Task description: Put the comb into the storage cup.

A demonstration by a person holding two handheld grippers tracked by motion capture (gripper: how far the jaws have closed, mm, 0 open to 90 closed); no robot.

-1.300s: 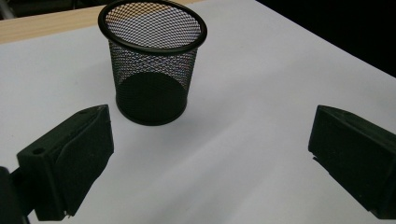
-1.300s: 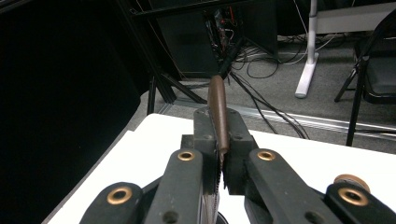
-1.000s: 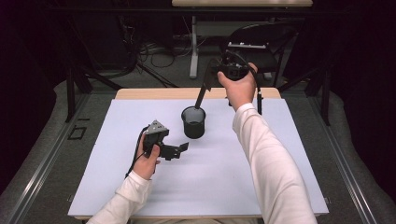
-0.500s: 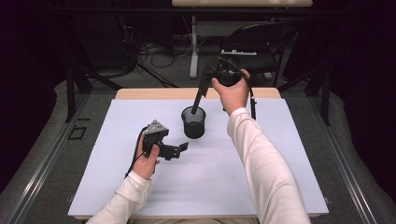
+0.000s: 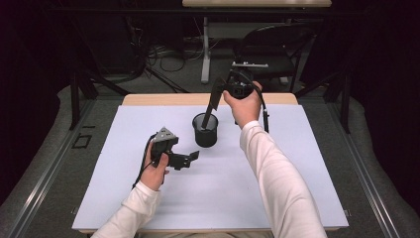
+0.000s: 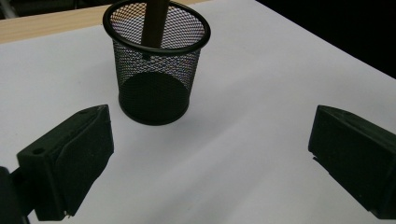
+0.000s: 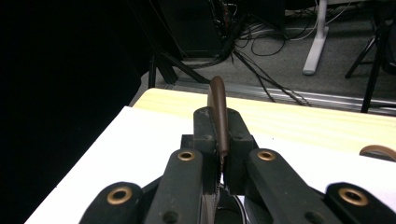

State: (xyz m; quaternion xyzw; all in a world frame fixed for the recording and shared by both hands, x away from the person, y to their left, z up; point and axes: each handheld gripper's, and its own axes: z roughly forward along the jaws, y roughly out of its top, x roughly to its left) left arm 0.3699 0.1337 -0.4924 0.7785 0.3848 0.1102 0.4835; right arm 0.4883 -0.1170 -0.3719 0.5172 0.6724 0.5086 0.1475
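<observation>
Because the brown pen [image 7: 218, 112] looks slim, stiff and light, with a smooth barrel that could slip or swivel, it is best pinched across the upper barrel, as the right gripper [image 5: 218, 96] does now: its jaws are closed on the pen, whose lower end dips inside the black mesh cup [image 5: 205, 130] mid-tabletop [image 5: 297, 173]. That arm reaches forward, wrist raised, jaws angled steeply down over the cup, while the left gripper [image 5: 190, 157] rests low on the tabletop just left of the cup, jaws wide apart and empty.
</observation>
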